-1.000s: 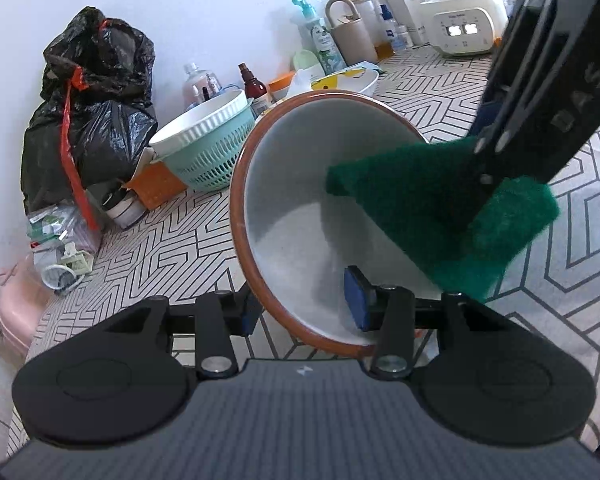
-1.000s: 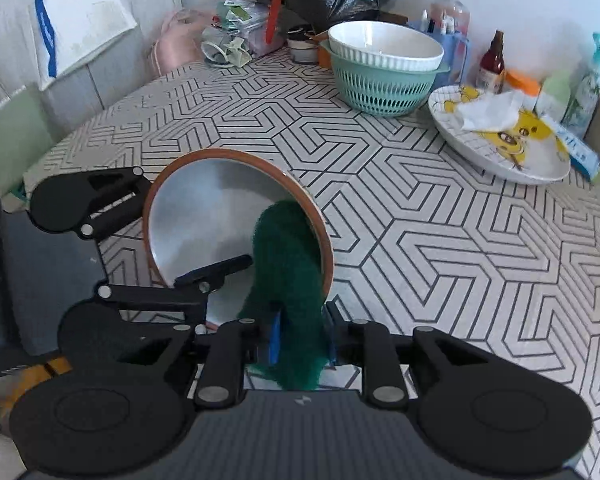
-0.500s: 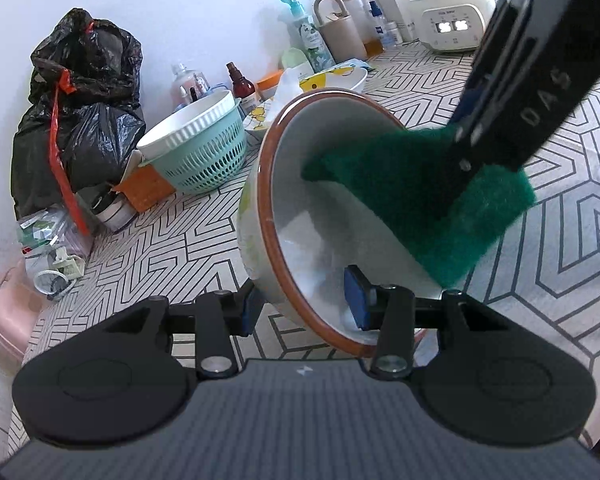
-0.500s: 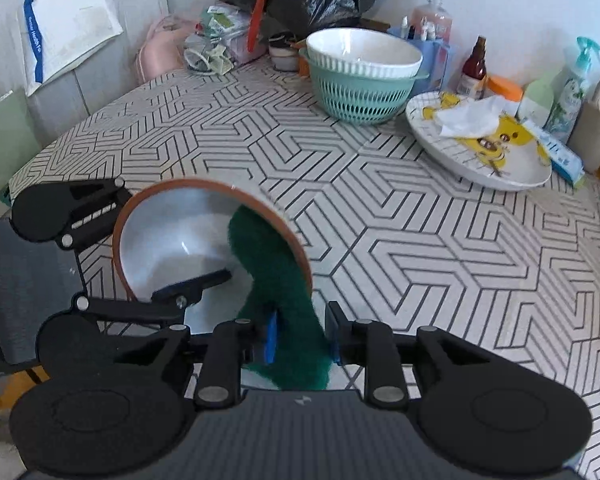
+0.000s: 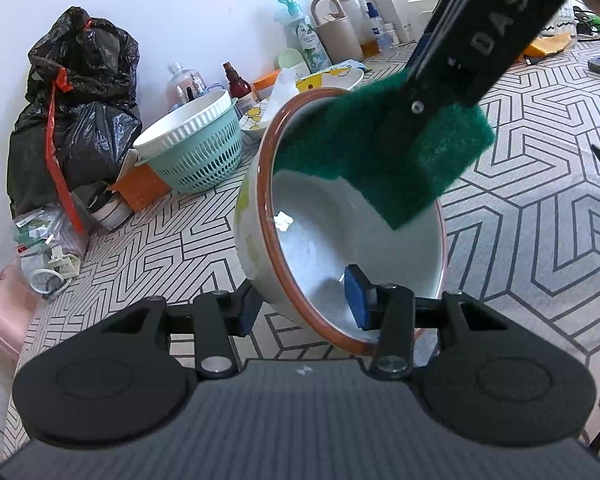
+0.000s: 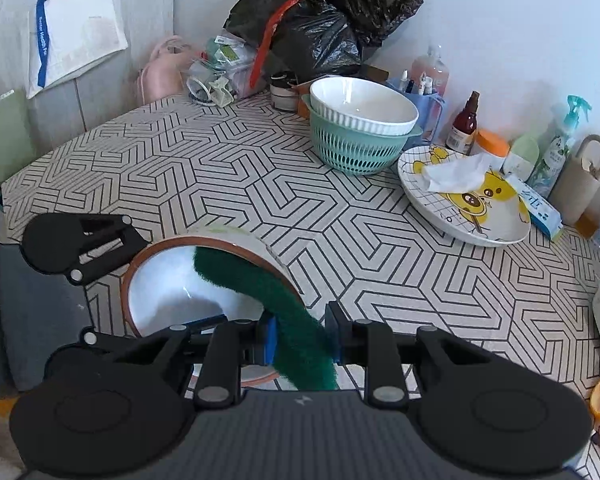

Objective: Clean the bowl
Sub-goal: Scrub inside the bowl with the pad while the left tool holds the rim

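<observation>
My bowl (image 5: pixel 340 240): white inside, rust-brown rim, pale outside with yellow-green marks. My scouring pad (image 5: pixel 384 152): dark green. My tongs black, blue pads (image 5: pixel 356 298). Tabletop (image 6: pixel 340 232): off-white, black geometric line pattern. Colander (image 6: pixel 356 148): mint green, white ribbed bowl (image 6: pixel 364 108) inside. Plate (image 6: pixel 464 204): white, thin grid, yellow cartoon figures. Rubbish bag (image 6: pixel 324 20): black, red tie.

Geometric-patterned table (image 6: pixel 372 240): teal colander (image 6: pixel 360 148), cartoon plate (image 6: pixel 472 204), bottles (image 6: pixel 466 124), black bags (image 6: pixel 324 20).

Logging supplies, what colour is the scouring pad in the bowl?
Dark green scouring pad, clearest in the left wrist view.
</observation>
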### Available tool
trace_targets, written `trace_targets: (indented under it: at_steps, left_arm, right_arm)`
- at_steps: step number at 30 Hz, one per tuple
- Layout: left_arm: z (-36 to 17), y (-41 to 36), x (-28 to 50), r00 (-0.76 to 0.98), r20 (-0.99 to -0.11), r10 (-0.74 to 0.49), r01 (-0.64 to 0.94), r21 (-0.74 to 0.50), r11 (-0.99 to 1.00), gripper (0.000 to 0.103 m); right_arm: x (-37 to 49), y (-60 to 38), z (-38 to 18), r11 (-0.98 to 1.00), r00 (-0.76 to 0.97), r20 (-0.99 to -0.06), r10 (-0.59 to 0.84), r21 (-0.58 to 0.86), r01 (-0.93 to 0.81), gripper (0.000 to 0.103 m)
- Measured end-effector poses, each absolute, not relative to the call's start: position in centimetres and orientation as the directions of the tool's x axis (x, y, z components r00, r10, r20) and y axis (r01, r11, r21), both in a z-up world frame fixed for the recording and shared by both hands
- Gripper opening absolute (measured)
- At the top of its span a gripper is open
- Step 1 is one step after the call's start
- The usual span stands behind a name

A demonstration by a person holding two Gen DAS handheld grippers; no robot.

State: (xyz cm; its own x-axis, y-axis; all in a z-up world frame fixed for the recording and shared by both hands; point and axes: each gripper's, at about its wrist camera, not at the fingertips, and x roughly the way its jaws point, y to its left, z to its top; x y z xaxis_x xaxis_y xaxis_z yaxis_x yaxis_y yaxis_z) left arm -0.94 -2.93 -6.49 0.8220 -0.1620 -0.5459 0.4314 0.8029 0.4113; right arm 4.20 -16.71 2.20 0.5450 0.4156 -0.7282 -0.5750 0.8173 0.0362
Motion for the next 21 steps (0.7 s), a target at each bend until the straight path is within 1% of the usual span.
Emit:
trace_targets:
  at_steps: [5, 17, 21]
  left_arm:
    - [-6.5, -2.9, -1.1, 0.822, -0.545, -0.164, 0.432, 0.410, 0.804, 0.043]
    - [-6.1, -2.7, -0.3, 0.821, -0.546, -0.165, 0.437, 0.415, 0.798, 0.043]
    - [-6.2, -2.7, -0.2, 0.819, -0.549, -0.168, 0.440, 0.413, 0.798, 0.043]
  right_arm:
    - [5.1, -17.4, 1.0, 0.822, 0.503, -0.740, 0.446, 0.116, -0.558, 0.026]
    - [5.2, -18.2, -0.5, 0.819, 0.478, -0.738, 0.476, 0.173, -0.547, 0.026]
    - [5.3, -18.7, 0.2, 0.823, 0.485, -0.725, 0.489, 0.200, -0.532, 0.026]
